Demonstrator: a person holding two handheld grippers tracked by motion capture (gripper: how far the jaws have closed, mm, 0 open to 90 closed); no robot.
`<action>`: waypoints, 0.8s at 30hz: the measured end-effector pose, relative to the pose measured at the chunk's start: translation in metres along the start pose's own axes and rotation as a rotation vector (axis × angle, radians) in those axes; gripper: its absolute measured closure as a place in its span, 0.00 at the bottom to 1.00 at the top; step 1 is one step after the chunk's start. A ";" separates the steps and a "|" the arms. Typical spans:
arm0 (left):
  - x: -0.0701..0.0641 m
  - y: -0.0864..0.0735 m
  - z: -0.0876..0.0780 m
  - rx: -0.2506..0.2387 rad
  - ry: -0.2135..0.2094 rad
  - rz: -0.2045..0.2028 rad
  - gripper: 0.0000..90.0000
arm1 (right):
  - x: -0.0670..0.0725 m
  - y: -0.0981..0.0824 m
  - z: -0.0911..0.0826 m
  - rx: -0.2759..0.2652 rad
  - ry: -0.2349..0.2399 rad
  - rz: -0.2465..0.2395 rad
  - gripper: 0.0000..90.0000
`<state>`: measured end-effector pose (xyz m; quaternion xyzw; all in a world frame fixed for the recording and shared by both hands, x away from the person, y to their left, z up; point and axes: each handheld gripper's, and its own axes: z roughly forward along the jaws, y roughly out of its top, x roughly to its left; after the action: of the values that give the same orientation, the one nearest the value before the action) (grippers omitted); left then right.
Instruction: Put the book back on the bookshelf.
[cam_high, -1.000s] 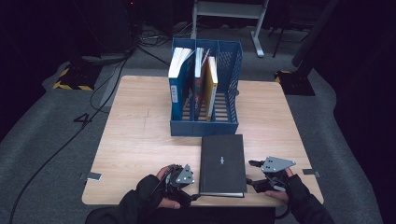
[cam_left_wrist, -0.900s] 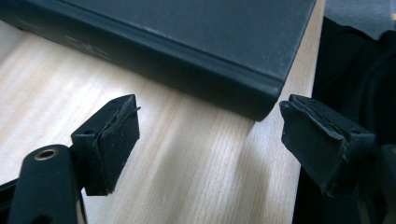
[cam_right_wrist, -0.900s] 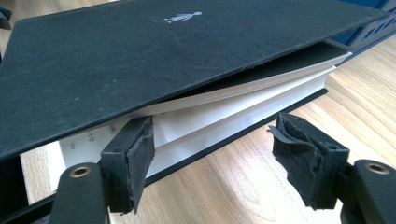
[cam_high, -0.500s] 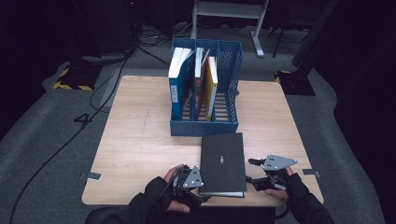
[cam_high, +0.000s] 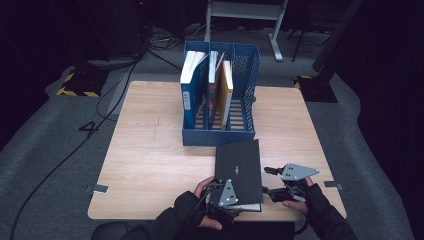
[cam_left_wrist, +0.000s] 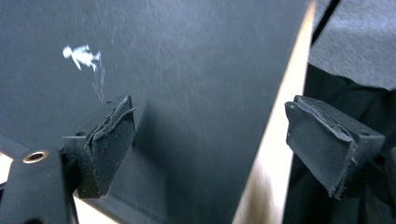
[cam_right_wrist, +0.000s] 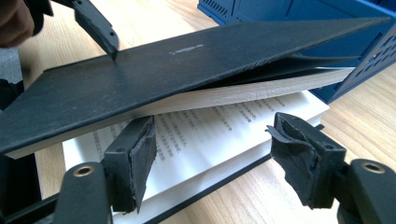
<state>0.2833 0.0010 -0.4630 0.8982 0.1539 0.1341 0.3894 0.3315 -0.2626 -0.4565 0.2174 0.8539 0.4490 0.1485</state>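
Your right claw (cam_right_wrist: 212, 158) stands wide open with nothing pressed between its pads; the one pad (cam_right_wrist: 140, 158) sits against the fore-edge of the black book (cam_right_wrist: 154, 79), right at the gap where the upper block of pages and the cover are lifted off the printed page below, and the other pad hangs free beside the book's lower edge. In the high view this claw (cam_high: 272, 182) lies at the right side of the book (cam_high: 239, 167), near the counter's near edge. Your left claw (cam_left_wrist: 210, 140) is open too, its pads well apart: one pad (cam_left_wrist: 109, 135) hovers over the dark cover (cam_left_wrist: 187, 70), the other (cam_left_wrist: 327, 140) is past the book's pale page edge, and neither pinches anything. From above, that left claw (cam_high: 225, 192) sits at the book's near left corner, and the right gripper view shows one of its jaws touching the top of the cover. The book lies on the wooden counter (cam_high: 150, 150), its far end just in front of the blue file rack (cam_high: 220, 135), which holds several upright books (cam_high: 192, 85) in its left and middle slots.
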 end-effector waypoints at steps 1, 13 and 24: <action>-0.001 0.001 0.001 -0.004 0.010 0.000 0.17 | 0.000 0.001 0.000 -0.001 0.000 0.003 0.35; -0.008 0.017 0.012 -0.011 0.193 0.004 0.16 | 0.005 0.017 0.001 -0.042 -0.003 0.022 0.36; -0.002 0.017 0.007 -0.022 0.203 -0.017 0.21 | 0.009 0.026 0.002 -0.061 -0.020 0.005 0.36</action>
<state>0.2868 -0.0152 -0.4554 0.8744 0.1985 0.2228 0.3827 0.3312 -0.2439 -0.4368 0.2196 0.8376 0.4731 0.1626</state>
